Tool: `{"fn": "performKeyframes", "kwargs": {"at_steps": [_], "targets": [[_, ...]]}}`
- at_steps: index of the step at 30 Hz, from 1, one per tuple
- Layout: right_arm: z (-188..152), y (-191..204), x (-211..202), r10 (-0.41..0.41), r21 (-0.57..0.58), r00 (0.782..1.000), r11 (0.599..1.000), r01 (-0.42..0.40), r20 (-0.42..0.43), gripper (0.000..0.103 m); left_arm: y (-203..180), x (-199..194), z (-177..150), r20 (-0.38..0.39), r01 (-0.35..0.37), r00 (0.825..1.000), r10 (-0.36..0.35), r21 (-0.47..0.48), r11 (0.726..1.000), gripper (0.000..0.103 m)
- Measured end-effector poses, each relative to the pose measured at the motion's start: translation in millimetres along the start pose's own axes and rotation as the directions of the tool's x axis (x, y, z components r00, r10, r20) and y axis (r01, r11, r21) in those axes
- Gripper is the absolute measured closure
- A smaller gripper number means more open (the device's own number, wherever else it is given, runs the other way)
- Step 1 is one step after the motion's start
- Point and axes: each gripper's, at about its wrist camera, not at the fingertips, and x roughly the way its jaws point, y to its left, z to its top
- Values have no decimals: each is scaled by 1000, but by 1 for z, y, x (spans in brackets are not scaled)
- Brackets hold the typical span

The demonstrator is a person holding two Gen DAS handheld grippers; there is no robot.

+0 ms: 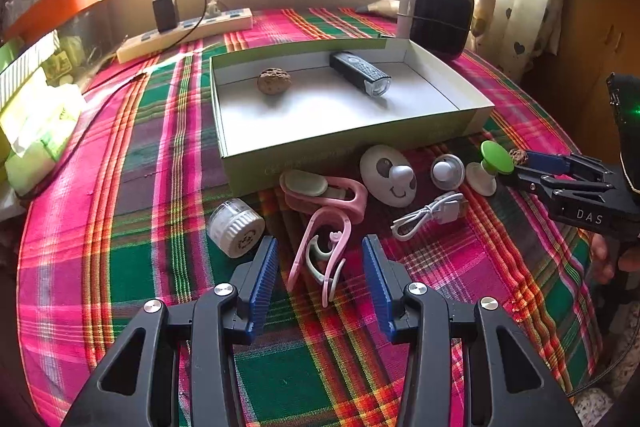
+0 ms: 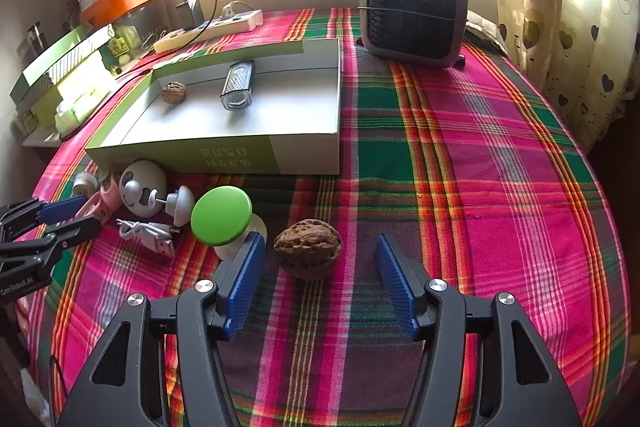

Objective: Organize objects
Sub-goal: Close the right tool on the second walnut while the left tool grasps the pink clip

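Right gripper (image 2: 318, 267) hangs open around a walnut (image 2: 308, 254) low in the frame; we should centre both pads, then squeeze gently. Left gripper (image 1: 320, 261), also open, straddles a pink clip (image 1: 320, 259). Box (image 1: 440, 131) waits above.

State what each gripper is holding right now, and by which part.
Nothing is held. The right gripper is open, its fingers either side of the walnut without touching it. The left gripper is open over the pink clip.

Both the left gripper (image 1: 320, 259) and the right gripper (image 2: 320, 259) are built of black angular frames, fitted with ribbed blue pads (image 1: 266, 283) and silver screws (image 1: 223, 289).
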Motion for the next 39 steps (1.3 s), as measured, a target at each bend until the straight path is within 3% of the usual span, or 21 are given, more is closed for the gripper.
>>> {"fn": "performKeyframes", "kwargs": {"at_steps": [5,11,18,22,39], "targets": [[1,0,1,5,-3,1000,1000,-5,1,45,0,4,2,-6,-9,1000,9,-5,1000,62],[2,-2,1,0,-4,1000,1000,0,5,61,0,6,3,-2,-23,1000,23,-10,1000,63],[1,0,1,3,-11,1000,1000,-3,6,68,4,6,4,3,-43,999,43,-28,999,76],[1,-1,0,4,-7,1000,1000,-4,7,68,6,6,4,6,-51,999,52,-36,998,82],[2,-1,0,3,-8,1000,1000,-3,6,69,7,6,3,8,-54,998,55,-33,998,82]]}}
